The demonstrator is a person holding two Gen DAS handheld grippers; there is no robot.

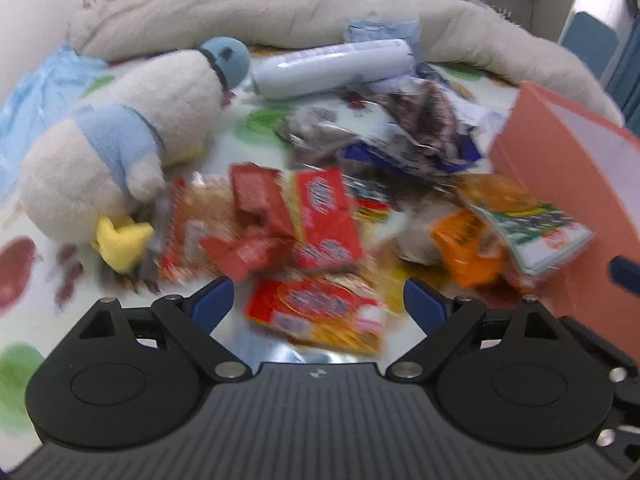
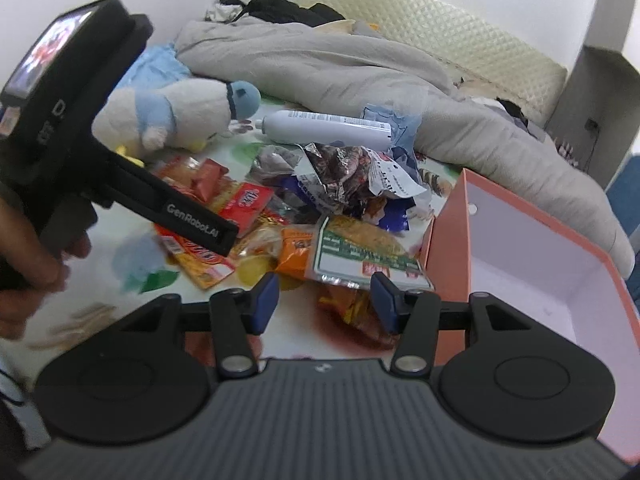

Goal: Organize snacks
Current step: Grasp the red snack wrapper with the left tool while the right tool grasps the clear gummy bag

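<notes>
A heap of snack packets lies on a patterned bedsheet [image 1: 48,280]. My left gripper [image 1: 318,304] is open above a red-and-orange packet [image 1: 316,314], with nothing pressed between its blue pads. Further on are a red packet [image 1: 328,220], an orange packet [image 1: 468,248] and a green-and-white packet [image 1: 536,232]. My right gripper [image 2: 325,302] is open over a yellow-orange packet [image 2: 348,308], close to the green-and-white packet [image 2: 360,256]. An open salmon-coloured box [image 2: 520,248] stands empty at the right, touching the heap.
A white-and-blue plush toy [image 1: 120,152] lies left of the heap. Behind the snacks are a white tube [image 1: 332,68] and crumpled dark wrappers [image 1: 420,128]. A grey duvet [image 1: 240,8] bounds the far side. A hand [image 2: 32,256] holds the left gripper's body at the left.
</notes>
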